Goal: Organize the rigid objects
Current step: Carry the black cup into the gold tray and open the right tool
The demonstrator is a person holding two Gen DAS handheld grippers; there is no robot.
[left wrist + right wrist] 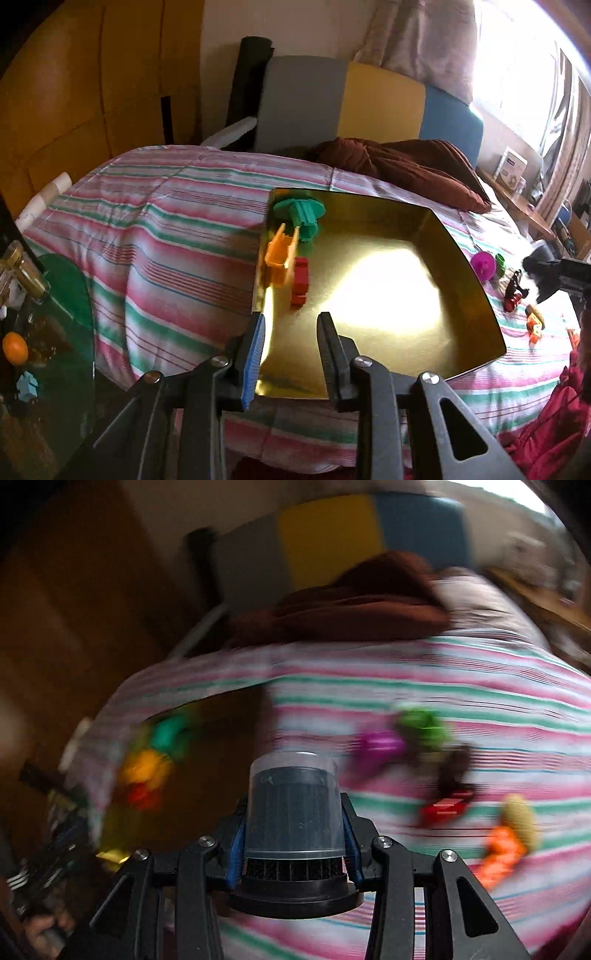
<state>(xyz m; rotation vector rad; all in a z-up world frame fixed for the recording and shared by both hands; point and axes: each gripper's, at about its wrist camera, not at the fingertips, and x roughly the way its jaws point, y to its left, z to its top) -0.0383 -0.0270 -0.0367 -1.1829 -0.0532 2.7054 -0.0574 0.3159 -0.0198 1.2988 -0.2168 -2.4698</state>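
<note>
A gold tray point(388, 295) lies on the striped bedspread point(166, 240). Along its left side lie a green piece point(301, 214), an orange piece point(280, 254) and a red piece point(300, 282). My left gripper point(291, 325) hangs over the tray's near-left corner, jaws apart, gold surface showing between them. My right gripper point(295, 812) is shut on a clear-capped black canister point(293, 805) with a wide black base. That view is heavily blurred. Loose on the bed right of the tray are a magenta disc point(483, 264), a dark red toy point(513, 295) and small orange bits point(535, 326).
A brown blanket point(399, 162) is bunched at the head of the bed before grey, yellow and blue headboard panels point(380, 99). A green glass side table point(55, 332) at left carries a jar and an orange. A cluttered shelf point(517, 184) runs under the window.
</note>
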